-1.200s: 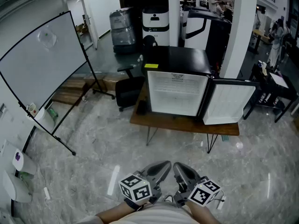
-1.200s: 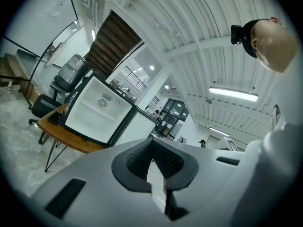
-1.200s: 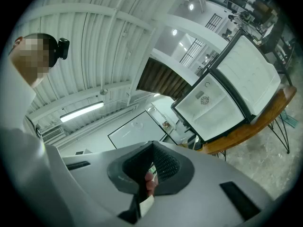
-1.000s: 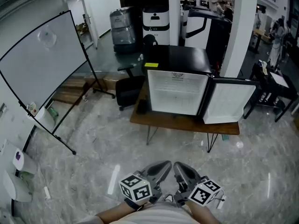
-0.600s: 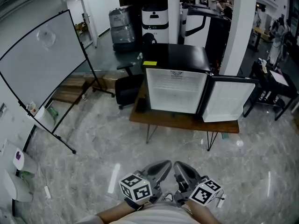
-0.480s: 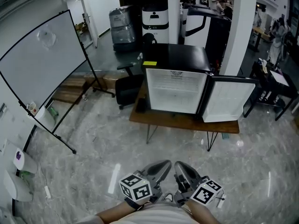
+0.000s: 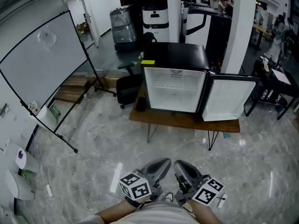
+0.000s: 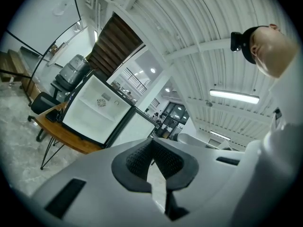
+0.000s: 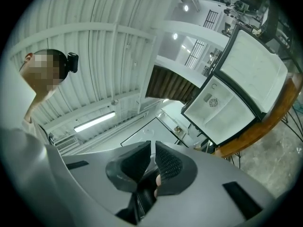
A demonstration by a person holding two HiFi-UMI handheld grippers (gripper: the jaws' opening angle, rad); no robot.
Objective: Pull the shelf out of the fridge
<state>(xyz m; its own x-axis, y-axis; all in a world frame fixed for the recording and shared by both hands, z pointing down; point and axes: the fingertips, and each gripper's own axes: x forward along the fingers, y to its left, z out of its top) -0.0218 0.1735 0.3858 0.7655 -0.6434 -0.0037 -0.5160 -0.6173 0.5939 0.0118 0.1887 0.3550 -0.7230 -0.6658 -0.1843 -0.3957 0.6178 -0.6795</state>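
Note:
A small black fridge [image 7: 174,85] stands on a wooden table [image 7: 182,121], several steps ahead of me. Its door [image 7: 227,98] is swung open to the right and the white inside faces me. At this distance I cannot make out the shelf. My left gripper [image 7: 158,166] and right gripper [image 7: 179,168] are held side by side close to my body, far from the fridge. Both are shut with nothing between the pads. In the left gripper view, the fridge [image 8: 97,110] is beyond the left gripper [image 8: 152,144]. In the right gripper view, the fridge [image 9: 221,109] lies past the right gripper [image 9: 152,149].
A large whiteboard on a black stand [image 7: 42,59] leans at the left. A black office chair [image 7: 128,88] sits left of the table. A white pillar [image 7: 240,27] rises behind the fridge door, and a dark side table [image 7: 275,85] stands at the right. Marble floor [image 7: 93,148] lies between me and the table.
The head view has drifted slightly, so the fridge sits a little higher and further left in the picture. Both grippers stay shut near my body.

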